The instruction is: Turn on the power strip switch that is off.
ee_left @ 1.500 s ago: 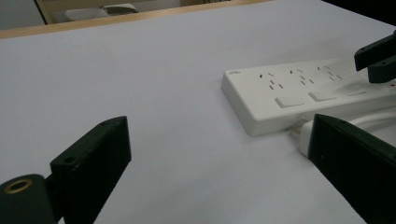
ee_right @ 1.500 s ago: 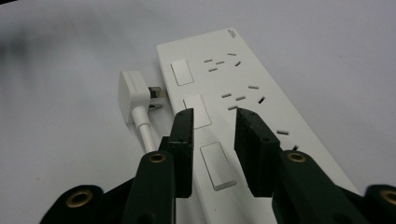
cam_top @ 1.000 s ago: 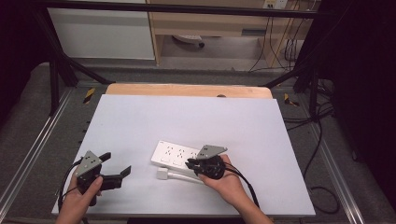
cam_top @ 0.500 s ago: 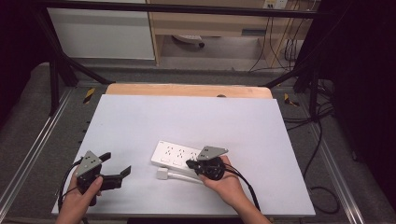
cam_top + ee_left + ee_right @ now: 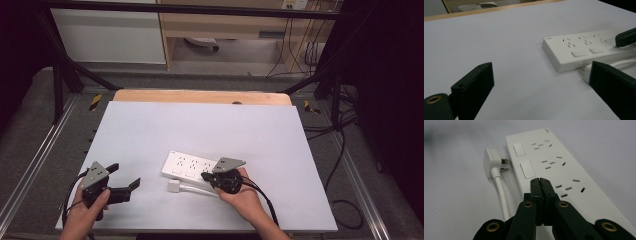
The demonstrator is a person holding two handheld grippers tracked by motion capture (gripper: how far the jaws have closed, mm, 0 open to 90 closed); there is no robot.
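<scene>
Since the frame a second ago, neither hand has shifted and the power strip lies in the same spot; the one change is at the right gripper point(image 5: 540, 180), whose jaws have just been closing and now meet with nothing between them.

Count: one white power strip point(image 5: 192, 166), one white plug point(image 5: 491, 161) on one white cord point(image 5: 502, 196), two grippers, one white table point(image 5: 200, 125).

On the strip: three socket groups and, in the right gripper view, two rocker switches point(image 5: 527, 169) clear of the jaws.

Landmark is the power strip. It lies flat on the table. The plug lies just beside its near long edge, prongs pointing at the strip's side, seemingly not inserted. The cord runs from the plug alongside the strip.

The right gripper's closed tips sit over the strip's top face beyond the nearer visible switch; contact with the surface cannot be told.

The left gripper point(image 5: 122, 176) sits well apart from the strip, to its left, jaws spread wide and empty; the strip lies beyond them, not between.
</scene>
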